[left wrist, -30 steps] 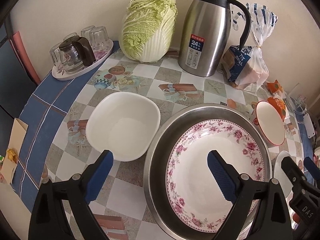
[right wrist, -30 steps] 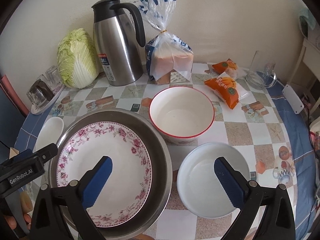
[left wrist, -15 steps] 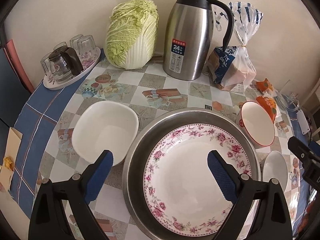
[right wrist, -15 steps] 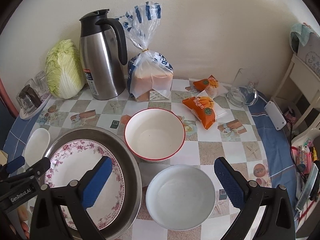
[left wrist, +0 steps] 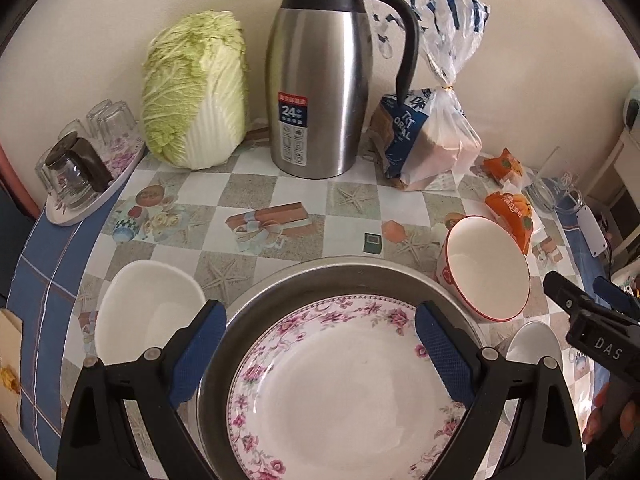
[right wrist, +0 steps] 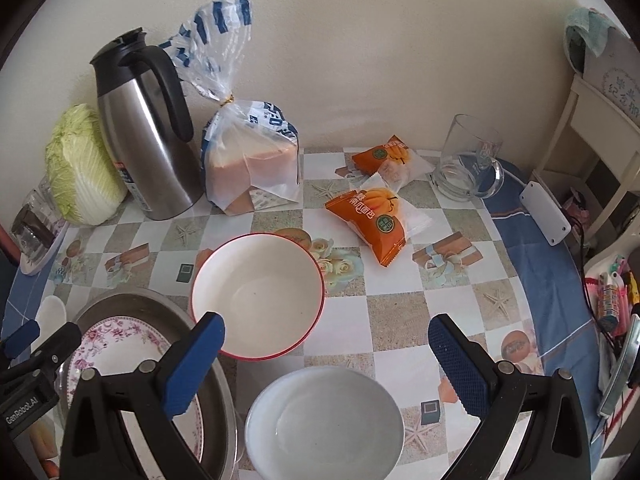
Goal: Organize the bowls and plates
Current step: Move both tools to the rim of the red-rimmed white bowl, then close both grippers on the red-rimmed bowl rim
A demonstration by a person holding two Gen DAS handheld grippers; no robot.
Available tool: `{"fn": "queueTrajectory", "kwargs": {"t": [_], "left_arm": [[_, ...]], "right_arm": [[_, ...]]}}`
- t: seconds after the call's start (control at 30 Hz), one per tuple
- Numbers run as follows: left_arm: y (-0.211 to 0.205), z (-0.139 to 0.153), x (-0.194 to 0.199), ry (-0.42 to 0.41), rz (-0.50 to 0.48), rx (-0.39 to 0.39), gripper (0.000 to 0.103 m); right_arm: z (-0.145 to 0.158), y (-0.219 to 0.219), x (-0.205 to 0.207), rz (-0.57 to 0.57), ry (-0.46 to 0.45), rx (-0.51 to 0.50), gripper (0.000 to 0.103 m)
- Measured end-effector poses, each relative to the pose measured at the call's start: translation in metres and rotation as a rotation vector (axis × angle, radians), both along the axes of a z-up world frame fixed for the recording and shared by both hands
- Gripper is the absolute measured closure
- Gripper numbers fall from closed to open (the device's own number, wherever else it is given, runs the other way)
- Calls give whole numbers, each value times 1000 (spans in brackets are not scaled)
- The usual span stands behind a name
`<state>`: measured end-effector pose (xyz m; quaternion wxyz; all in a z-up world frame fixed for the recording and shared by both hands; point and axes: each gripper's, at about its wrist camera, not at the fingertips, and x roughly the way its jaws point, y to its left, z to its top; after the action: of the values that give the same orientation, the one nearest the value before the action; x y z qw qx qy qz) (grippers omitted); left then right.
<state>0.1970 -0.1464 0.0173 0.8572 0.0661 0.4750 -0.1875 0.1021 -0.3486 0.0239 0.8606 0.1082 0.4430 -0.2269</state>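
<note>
left tool [left wrist: 318,354] agape over floral plate [left wrist: 340,392], right tool [right wrist: 326,364] agape (both empty) above white bowl [right wrist: 324,420]

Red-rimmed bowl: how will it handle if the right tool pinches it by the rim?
The red-rimmed bowl looks glazed and glossy, so the pads may slip. It is probably ceramic: rigid, fairly heavy, chippable. It stands close beside the steel basin, so a sideways nudge could knock it. The right tool is open.

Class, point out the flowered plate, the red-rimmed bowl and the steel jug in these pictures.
flowered plate [left wrist: 352,384], left wrist view, on its bare white middle.
red-rimmed bowl [right wrist: 258,296], right wrist view, on its white inside.
steel jug [left wrist: 316,120], left wrist view, on its shiny body.
</note>
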Motion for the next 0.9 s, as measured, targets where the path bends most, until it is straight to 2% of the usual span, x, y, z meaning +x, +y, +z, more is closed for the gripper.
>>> {"fn": "queueTrajectory", "kwargs": {"t": [0.23,0.4,0.53,0.67,0.83,0.9], "left_arm": [[-37,8,26,48,-72,36,7],[-63,8,36,103,-109,-20,7],[-85,-8,42,159,-114,11,7],[-99,-27,47,242,-91,12,7],[-109,-41,51,221,-66,75,8],[-110,-45,54,231,-54,67,11]], "right_arm": [[-22,-12,17,12,28,-36,0],[-39,-21,26,-7,65,4,0],[-49,-27,29,-23,50,82,0],[-57,-26,33,-14,52,98,0],[-69,-39,33,-59,60,150,0],[-71,-44,32,-82,59,162,0]]}}
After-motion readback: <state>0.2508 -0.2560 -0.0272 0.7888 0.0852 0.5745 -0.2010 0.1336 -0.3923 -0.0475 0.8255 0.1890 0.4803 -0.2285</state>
